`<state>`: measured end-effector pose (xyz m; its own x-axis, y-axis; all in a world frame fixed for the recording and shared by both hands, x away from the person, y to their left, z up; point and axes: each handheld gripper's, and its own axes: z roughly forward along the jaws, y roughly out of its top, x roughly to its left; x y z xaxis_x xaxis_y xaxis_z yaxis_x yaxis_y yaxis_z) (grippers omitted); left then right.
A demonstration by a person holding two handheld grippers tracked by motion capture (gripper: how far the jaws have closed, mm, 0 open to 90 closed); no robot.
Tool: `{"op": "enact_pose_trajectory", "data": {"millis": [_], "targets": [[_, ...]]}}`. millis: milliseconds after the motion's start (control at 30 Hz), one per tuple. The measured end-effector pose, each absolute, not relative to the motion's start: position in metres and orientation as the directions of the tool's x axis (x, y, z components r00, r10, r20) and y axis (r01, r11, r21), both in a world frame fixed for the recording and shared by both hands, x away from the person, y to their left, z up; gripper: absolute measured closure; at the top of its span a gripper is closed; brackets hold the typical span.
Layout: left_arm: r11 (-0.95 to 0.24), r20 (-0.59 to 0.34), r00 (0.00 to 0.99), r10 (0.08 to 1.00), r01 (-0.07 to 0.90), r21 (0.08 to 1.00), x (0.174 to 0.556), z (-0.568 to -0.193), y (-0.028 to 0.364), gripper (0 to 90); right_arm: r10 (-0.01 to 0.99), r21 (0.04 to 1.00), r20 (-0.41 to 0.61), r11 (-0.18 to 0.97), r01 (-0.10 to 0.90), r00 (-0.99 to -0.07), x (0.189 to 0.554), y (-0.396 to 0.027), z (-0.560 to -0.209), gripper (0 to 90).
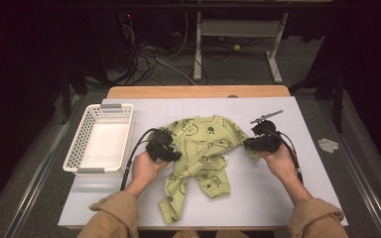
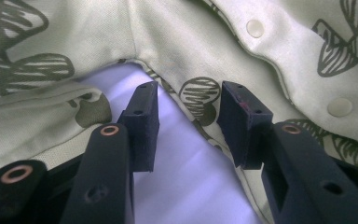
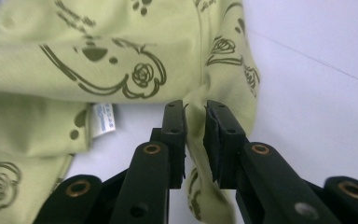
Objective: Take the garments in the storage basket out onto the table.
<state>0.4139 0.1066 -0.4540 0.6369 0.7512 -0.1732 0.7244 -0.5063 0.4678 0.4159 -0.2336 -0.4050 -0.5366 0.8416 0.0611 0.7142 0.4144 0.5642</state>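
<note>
A light green baby garment (image 1: 203,144) with dark printed drawings lies spread and rumpled on the white mat (image 1: 297,188). My left gripper (image 1: 171,148) rests at its left side. In the left gripper view the jaws (image 2: 189,107) stand well apart over a cloth edge (image 2: 191,37) and bare mat, so it is open. My right gripper (image 1: 248,145) is at the garment's right edge. In the right gripper view its jaws (image 3: 195,116) stand a narrow gap apart, with a fold of the cloth (image 3: 74,46) lying between the pads.
A white plastic basket (image 1: 74,148) stands on the mat at the left, its inside bare. A white care label (image 3: 103,119) shows on the garment, and snap buttons (image 2: 255,28) line one hem. Beyond the wooden table edge (image 1: 198,91) are cables and desk legs.
</note>
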Motion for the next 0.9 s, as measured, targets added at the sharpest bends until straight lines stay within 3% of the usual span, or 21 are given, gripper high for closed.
{"op": "enact_pose_trajectory", "data": {"millis": [167,433,600,700,800,900], "targets": [[-0.506,-0.174,0.637,0.751,0.725,0.468,0.414,-0.454,0.107,54.8,0.844,0.606,0.073,0.385,0.696,-0.531,0.413,-0.242,-0.396,79.3],[-0.504,-0.175,0.635,0.753,0.726,0.467,0.414,-0.454,0.106,54.7,0.886,0.527,0.002,0.393,0.754,-0.463,0.425,-0.251,-0.406,81.9],[-0.493,-0.193,0.629,0.753,0.734,0.467,0.415,-0.454,0.107,52.9,0.880,0.469,0.007,0.416,0.779,-0.474,0.427,-0.241,-0.428,67.3],[-0.497,-0.185,0.630,0.754,0.732,0.466,0.414,-0.454,0.105,51.7,0.877,0.434,-0.002,0.434,0.790,-0.480,0.428,-0.234,-0.441,64.5],[-0.500,-0.181,0.632,0.754,0.730,0.467,0.414,-0.454,0.105,51.8,0.874,0.435,-0.006,0.439,0.786,-0.485,0.428,-0.233,-0.442,68.7],[-0.497,-0.186,0.631,0.754,0.732,0.466,0.414,-0.454,0.105,51.8,0.856,0.418,-0.004,0.470,0.777,-0.517,0.426,-0.230,-0.441,82.7]]}}
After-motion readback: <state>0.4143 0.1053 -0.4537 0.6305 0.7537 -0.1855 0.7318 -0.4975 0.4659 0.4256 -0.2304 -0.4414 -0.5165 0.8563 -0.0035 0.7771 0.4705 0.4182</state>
